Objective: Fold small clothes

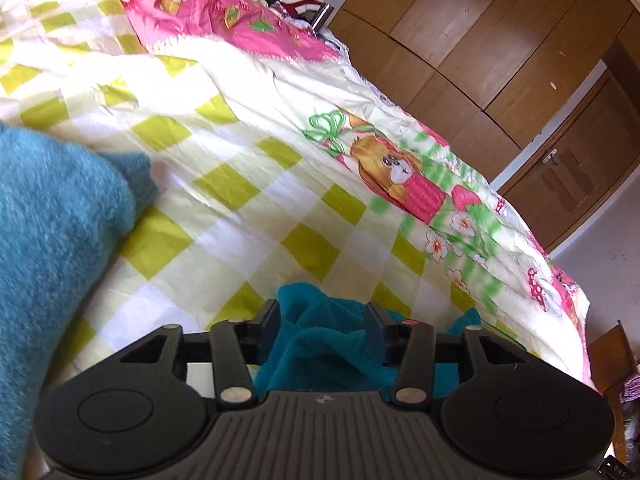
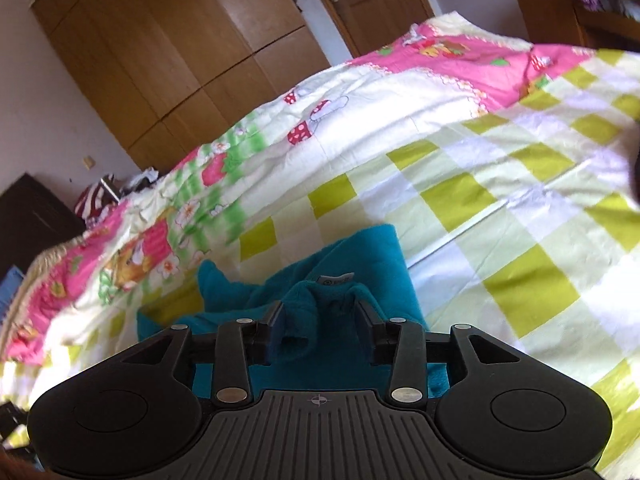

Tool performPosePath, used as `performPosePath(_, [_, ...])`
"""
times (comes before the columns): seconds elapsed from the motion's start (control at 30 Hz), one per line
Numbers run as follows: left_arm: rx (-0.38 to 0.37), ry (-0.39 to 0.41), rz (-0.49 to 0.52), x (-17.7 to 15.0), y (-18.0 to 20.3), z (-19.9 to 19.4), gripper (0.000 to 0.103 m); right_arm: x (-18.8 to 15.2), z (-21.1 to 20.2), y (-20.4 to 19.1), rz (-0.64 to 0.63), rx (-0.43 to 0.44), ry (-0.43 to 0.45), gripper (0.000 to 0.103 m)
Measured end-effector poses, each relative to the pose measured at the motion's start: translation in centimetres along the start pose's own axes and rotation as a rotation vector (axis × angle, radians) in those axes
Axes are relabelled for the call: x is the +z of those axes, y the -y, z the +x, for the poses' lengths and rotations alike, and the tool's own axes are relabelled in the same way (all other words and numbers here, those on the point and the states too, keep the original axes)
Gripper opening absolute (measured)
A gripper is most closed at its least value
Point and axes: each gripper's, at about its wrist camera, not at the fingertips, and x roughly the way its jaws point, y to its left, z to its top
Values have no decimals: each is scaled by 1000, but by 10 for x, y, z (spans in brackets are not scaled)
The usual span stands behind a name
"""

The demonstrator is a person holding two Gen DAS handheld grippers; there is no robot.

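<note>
Bunched between the parted fingers of each claw, a teal fleece (image 2: 360, 256) is seen lying on the bed (image 2: 500, 184); the left claw (image 1: 322, 326) and the right claw (image 2: 320, 320) are both held wide, and whether cloth is pinched cannot be told. A second blue-green knit (image 1: 52, 216) is seen at the left in the left view. Beyond the checked quilt, a wooden wardrobe (image 2: 168, 40) is seen.

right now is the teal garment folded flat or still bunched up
Bunched up. The teal garment lies in rumpled humps on the checked quilt, a ridge standing between the right gripper fingers.
</note>
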Motion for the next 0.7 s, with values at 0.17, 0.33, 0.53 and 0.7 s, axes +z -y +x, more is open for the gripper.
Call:
performPosePath(0.17, [67, -46, 43, -5, 6, 4, 62, 3, -8, -17, -178, -48, 26, 40])
performPosePath(0.33, [71, -89, 97, -16, 19, 6, 62, 10, -4, -24, -247, -53, 3, 43])
performPosePath(0.53, [127, -134, 192, -34, 20, 27, 62, 8, 56, -2, -233, -212, -117, 44])
performPosePath(0.7, [144, -176, 176, -42, 12, 37, 64, 7, 48, 25, -65, -162, -148, 50])
